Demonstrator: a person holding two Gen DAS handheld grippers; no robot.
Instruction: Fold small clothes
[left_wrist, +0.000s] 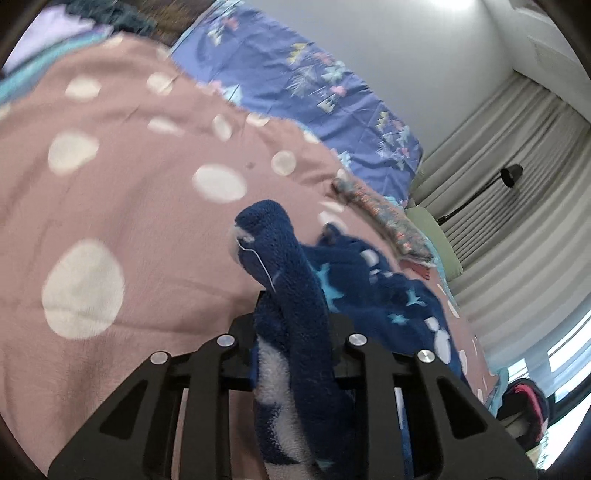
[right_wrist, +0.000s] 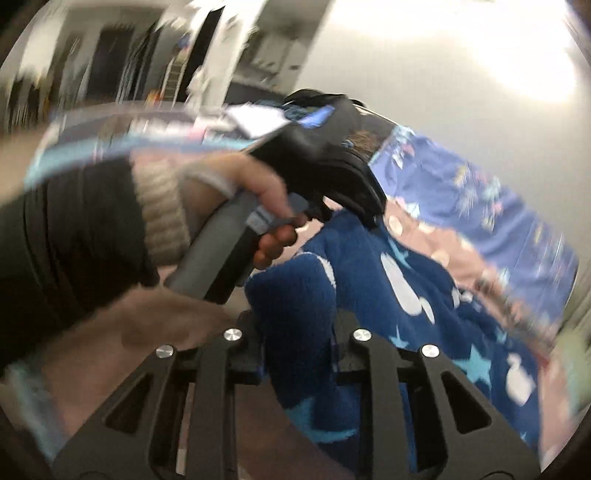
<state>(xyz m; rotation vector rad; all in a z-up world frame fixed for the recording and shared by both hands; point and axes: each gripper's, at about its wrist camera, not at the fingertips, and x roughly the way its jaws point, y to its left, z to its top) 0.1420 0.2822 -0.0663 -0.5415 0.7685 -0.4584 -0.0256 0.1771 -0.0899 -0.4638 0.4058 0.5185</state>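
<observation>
A small dark blue fleece garment (left_wrist: 351, 273) with white shapes and light blue stars lies on a pink bedspread with white dots (left_wrist: 110, 177). My left gripper (left_wrist: 293, 314) is shut on a bunched edge of the fleece, which rises between its black fingers. In the right wrist view my right gripper (right_wrist: 297, 332) is shut on another fold of the same blue fleece garment (right_wrist: 424, 302). The person's hand (right_wrist: 269, 206) holding the left gripper's grey handle shows just beyond it, with a dark sleeve and beige cuff.
A purple patterned pillow (left_wrist: 314, 96) lies at the bed's far side. A floral cloth (left_wrist: 384, 214) sits near the edge. Pale curtains (left_wrist: 517, 184) and a black lamp (left_wrist: 511, 175) stand beyond the bed. More clothes (left_wrist: 524, 406) are piled at the lower right.
</observation>
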